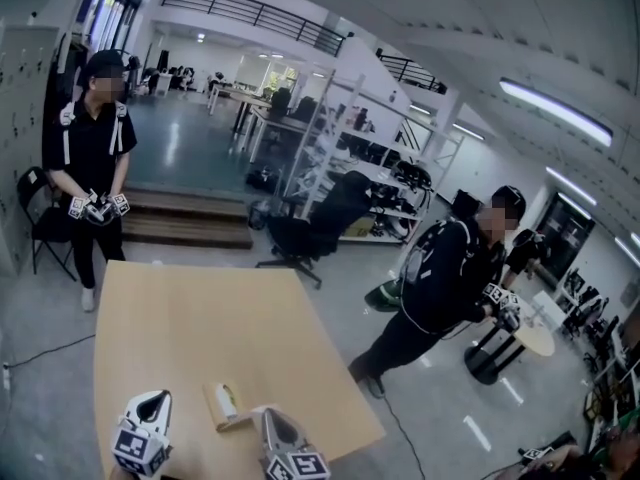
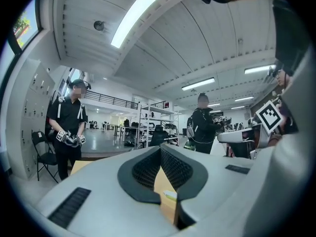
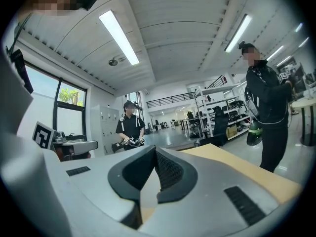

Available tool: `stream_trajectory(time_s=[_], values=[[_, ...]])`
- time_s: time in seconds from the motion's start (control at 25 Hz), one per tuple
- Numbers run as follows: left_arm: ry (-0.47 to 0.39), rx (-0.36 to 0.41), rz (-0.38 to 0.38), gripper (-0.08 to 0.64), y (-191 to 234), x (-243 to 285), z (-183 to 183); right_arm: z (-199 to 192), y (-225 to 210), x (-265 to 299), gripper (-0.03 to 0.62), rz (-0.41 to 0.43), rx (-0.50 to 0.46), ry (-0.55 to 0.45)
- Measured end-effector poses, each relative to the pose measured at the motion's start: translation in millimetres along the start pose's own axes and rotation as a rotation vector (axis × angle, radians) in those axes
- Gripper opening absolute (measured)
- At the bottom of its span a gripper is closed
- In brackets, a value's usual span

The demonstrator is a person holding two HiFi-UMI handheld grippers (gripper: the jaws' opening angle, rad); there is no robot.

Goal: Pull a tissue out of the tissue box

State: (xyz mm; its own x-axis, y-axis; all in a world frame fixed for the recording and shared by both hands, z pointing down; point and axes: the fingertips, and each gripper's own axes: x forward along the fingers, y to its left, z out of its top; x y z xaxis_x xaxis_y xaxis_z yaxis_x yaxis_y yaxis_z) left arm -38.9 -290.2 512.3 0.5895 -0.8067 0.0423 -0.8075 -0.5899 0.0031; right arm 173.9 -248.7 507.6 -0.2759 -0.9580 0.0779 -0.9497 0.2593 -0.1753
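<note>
- The tissue box (image 1: 228, 406) lies on the desk (image 1: 200, 318) close to its near edge, between the two grippers. A pale patch on its top is probably the tissue, though it is too small to be sure.
- The left gripper (image 1: 150, 402) has its fingers pressed together at the tips with nothing between them. It sits just left of the box.
- The right gripper (image 1: 272, 420) also has its fingers pressed together and empty, just right of the box. I cannot tell whether it touches the box.
- The tissue should be light, soft and easily torn. The box looks light too and may lift or slide with the pull.
- The best hold is probably a pinch on the exposed tissue at the top slot, with the other gripper steadying the box.
</note>
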Motion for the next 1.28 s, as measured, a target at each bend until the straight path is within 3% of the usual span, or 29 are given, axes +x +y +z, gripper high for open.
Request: stream_trajectory(time_s=[0.72,1.28], values=[[-0.008,-0.023,-0.033,0.008,-32,-76,-14,-28,39,-81,0.002,-0.044,-0.010,-0.013],[-0.006,-0.050,-0.014,0.008,-44,-102,-12,-30,54,-101,0.001,-0.031,-0.018,-0.018]])
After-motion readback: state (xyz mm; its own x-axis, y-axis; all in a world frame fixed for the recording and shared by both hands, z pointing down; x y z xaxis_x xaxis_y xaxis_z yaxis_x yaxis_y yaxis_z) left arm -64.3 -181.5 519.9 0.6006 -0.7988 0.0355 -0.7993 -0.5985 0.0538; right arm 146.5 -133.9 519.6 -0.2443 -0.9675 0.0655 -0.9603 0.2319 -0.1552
